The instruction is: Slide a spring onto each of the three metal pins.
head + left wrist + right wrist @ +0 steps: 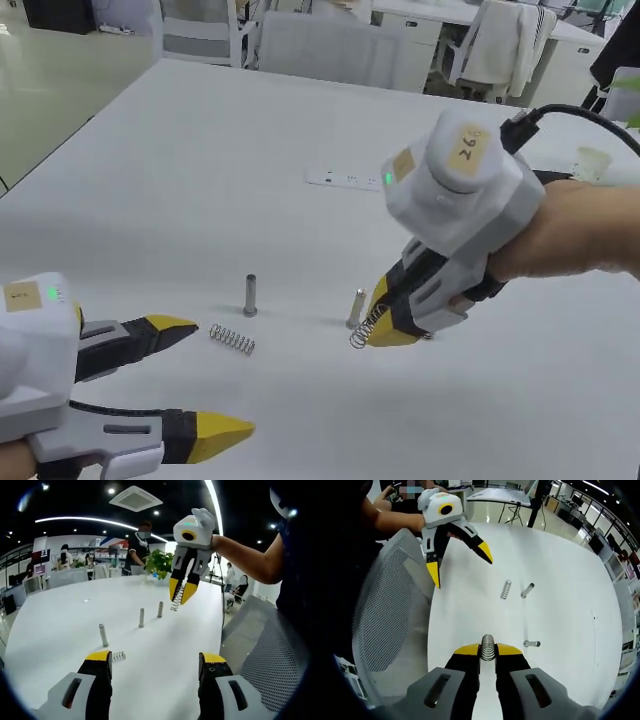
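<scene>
- Head view: my right tongs (386,330) are clamped on a spring (362,332), which hangs tilted just beside the nearest pin (357,308).
- That pin stands upright on the desk (200,180), so I judge the spring must rise above its top and turn vertical.
- My left tongs (205,378) gape apart and hold nothing, near a loose spring (232,339) that lies flat by a second pin (250,296).
- A sticker (468,148) on the right tongs reads "26"; I can read nothing else.
</scene>
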The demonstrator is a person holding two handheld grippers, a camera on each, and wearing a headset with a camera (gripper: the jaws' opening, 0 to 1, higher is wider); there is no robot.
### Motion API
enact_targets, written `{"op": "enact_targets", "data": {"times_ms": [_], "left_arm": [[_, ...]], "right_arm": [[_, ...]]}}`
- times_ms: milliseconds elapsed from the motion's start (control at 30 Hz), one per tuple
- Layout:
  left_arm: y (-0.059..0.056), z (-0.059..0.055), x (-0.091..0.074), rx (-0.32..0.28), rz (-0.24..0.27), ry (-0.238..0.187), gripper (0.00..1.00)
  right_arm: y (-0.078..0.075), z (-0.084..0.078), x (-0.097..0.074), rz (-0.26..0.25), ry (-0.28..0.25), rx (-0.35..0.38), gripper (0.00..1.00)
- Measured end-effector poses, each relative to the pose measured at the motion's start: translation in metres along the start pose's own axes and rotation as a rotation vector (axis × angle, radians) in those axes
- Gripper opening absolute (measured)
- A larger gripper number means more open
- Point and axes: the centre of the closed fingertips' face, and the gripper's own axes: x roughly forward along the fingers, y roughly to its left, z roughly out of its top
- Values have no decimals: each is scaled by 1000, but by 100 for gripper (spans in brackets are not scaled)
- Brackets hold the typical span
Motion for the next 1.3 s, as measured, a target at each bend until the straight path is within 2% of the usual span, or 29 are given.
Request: {"op": "enact_targets", "data": {"times_ms": [500,733,867,900,1300], "left_arm": [[-3,-1,1,0,-7,3,65],[-3,-1,1,1,-10,2,64],[-3,-1,1,1,-10,1,64],[-3,-1,1,0,-10,1,64],[-3,-3,0,-5,-5,4,63]], "right_arm": [[-31,-16,2,-30,55,34,8],[-45,-17,5,-42,71,42,8],[-57,-19,8,-53,88,44,8],[-65,-22,11,-57,99,41,8],[-78,-26,20,-59,133,47,8]]}}
